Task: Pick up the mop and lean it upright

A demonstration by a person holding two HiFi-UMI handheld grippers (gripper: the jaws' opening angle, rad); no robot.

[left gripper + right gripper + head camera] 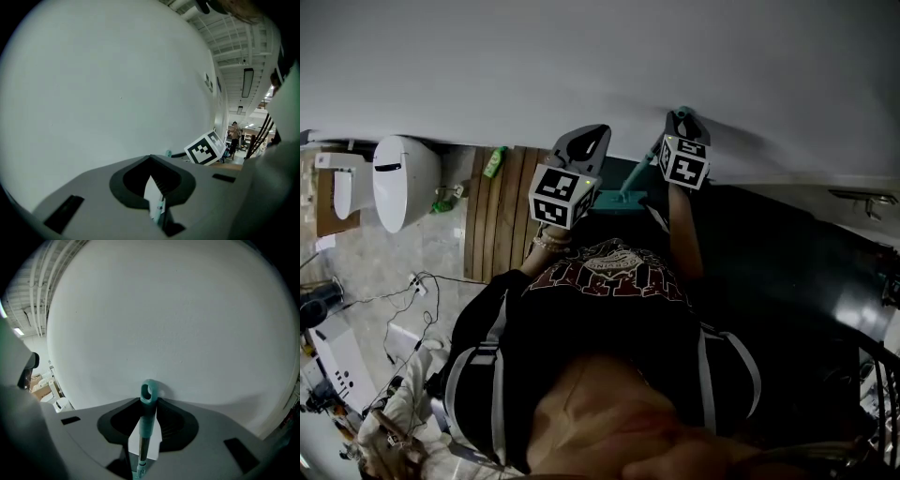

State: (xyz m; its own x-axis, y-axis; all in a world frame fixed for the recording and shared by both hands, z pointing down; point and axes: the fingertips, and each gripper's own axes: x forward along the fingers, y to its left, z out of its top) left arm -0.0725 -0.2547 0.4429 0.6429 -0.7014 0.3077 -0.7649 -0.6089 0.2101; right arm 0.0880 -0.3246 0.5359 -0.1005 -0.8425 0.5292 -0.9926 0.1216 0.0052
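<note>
Teal-handled mop (148,411) upright, loop tip close to white wall (187,324).

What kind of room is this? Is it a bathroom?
Probably a pretend bathroom built inside a big workshop. There is a white toilet and a mop handle by a plain white wall, but also loose cables on the floor and a long hall with a strip light beyond.

**Mop Held Up by the Wall**

The right gripper (149,405) is pinching the mop (148,420) by its blue-green handle. The handle stands up straight in front of the big white wall (164,310). Its loop end sits close to the wall.
</note>
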